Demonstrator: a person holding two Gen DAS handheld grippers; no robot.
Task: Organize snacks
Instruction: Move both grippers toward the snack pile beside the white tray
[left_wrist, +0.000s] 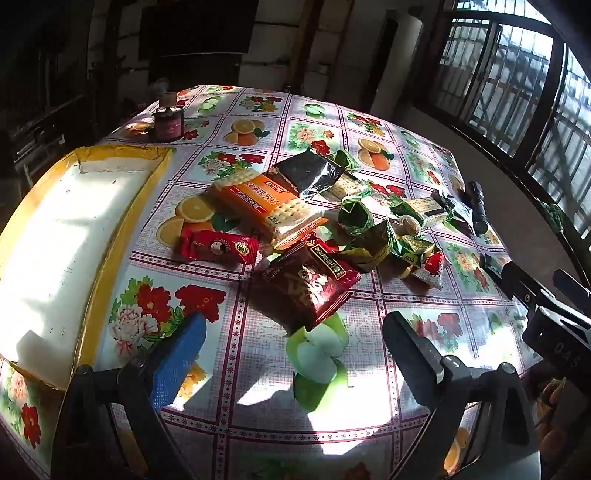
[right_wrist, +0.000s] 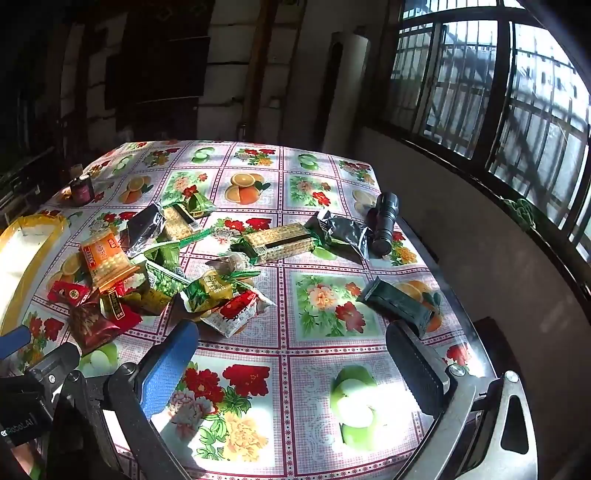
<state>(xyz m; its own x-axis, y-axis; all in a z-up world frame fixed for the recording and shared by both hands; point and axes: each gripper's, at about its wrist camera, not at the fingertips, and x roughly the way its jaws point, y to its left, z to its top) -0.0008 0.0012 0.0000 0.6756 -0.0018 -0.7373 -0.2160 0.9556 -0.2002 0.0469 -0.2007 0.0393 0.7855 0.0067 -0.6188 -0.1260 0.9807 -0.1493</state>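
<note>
A pile of snack packets lies on the flowered tablecloth (left_wrist: 258, 369). It holds an orange cracker pack (left_wrist: 269, 206), a small red packet (left_wrist: 218, 247), a dark red bag (left_wrist: 310, 288), a black foil packet (left_wrist: 310, 173) and several green packets (left_wrist: 369, 229). My left gripper (left_wrist: 295, 350) is open and empty, just short of the dark red bag. My right gripper (right_wrist: 291, 354) is open and empty, near a red-and-white packet (right_wrist: 236, 314) and a dark green packet (right_wrist: 399, 302). A cracker pack (right_wrist: 277, 240) lies further back.
A white box with yellow taped rim (left_wrist: 122, 236) stands at the left. A small dark jar (left_wrist: 168, 123) stands at the far left corner. A black flashlight (right_wrist: 384, 221) lies near the table's right edge. A wall and barred window run along the right.
</note>
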